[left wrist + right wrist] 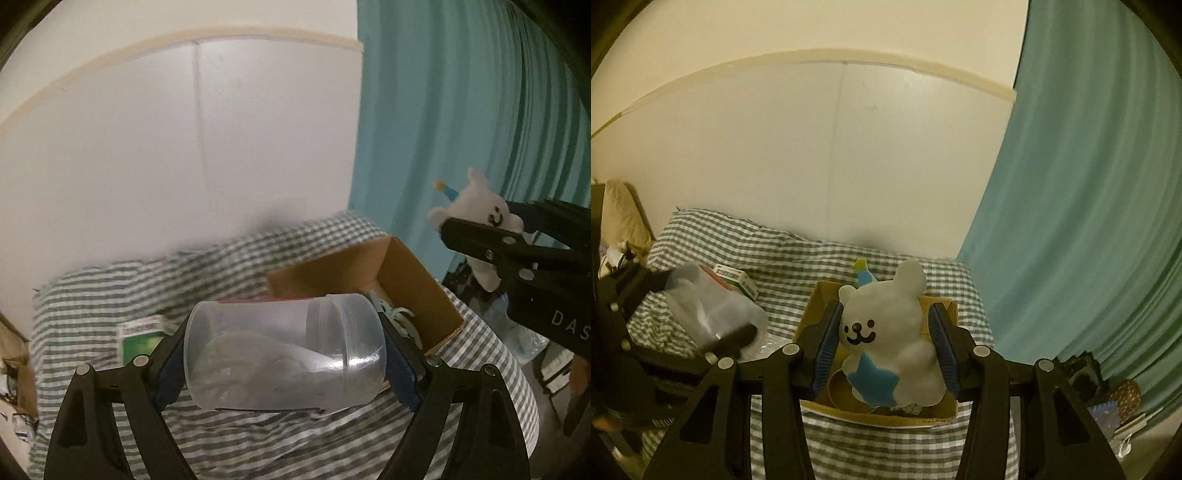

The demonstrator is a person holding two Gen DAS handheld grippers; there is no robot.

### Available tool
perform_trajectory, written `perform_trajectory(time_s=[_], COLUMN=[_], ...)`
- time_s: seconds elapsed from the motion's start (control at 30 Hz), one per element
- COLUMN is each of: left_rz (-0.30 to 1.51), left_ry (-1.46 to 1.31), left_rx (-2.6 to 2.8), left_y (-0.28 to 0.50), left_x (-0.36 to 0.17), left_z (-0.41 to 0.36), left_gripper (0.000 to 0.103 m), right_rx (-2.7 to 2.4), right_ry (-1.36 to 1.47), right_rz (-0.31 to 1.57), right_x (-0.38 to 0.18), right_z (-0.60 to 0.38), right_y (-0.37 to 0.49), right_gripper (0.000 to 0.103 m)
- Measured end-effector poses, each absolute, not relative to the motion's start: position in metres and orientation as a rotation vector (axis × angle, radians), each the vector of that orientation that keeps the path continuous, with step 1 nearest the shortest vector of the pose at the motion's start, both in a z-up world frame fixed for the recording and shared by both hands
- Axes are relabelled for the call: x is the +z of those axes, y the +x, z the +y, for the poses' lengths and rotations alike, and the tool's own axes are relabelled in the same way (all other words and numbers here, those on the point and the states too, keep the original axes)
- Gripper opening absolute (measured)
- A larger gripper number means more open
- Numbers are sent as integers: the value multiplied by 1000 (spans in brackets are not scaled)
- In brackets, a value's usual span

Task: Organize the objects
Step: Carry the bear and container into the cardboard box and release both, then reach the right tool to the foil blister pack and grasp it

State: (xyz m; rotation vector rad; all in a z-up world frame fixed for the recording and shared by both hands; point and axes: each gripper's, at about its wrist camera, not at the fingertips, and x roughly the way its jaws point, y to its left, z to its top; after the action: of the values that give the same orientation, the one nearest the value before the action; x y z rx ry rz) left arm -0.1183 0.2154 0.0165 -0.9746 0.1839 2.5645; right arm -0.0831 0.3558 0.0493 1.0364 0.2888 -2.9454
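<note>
The left gripper (284, 354) is clamped on a clear jar (284, 350), which lies sideways between the pads above the checked cloth (258, 435); the right gripper (884, 347) is clamped on a white bear (886, 328) with a blue star, held upright over the cardboard box (886, 415); the box sits open on the cloth, just beside the teal curtain (1089, 221); a small green carton (142, 336) lies on the cloth left of the jar.

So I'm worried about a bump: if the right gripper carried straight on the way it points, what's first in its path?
Probably the cardboard box on the checked bedding, beyond the white bear toy the right gripper holds; depth is uncertain.
</note>
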Motion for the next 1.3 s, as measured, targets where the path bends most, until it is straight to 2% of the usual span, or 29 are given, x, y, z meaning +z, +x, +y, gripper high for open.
perform_trajectory(time_s=[0.17,0.33,0.7,0.8,0.83,0.9,0.97,1.1,1.2,1.3], left_rz=[213,226,269,253,258,279,290,312,300,301], left_ry=[-1023,-1081,-1088,-1077,-1079,-1078,-1055,-1019,-990,-941], left_rx=[2533,2511,2492,2493,2498,2535,2549,2572,2593,2625], left_y=[-141,-165,-181,-184,-186,-185,-180,-167,-156,-140], left_x=[-9,-33,-48,-44,-45,-42,-34,-13,10,36], left_z=[241,258,294,297,297,297,296,286,273,250], left_gripper=[90,90,90,91,96,103,103,103,103,103], right_rx=[-2926,-2903,-2864,-2865,-2866,-2873,-2899,-2941,-2977,-2996], right_ry=[1065,1117,1203,1164,1156,1139,1115,1079,1034,979], right_rz=[269,153,-20,-52,-60,-70,-72,-71,-77,-60], right_x=[26,-3,-48,-46,-44,-37,-30,-13,7,27], right_z=[374,405,440,437,439,441,445,444,437,419], right_y=[-112,-138,-173,-176,-174,-169,-161,-152,-130,-103], right_gripper=[48,48,48,48,48,53,73,76,83,84])
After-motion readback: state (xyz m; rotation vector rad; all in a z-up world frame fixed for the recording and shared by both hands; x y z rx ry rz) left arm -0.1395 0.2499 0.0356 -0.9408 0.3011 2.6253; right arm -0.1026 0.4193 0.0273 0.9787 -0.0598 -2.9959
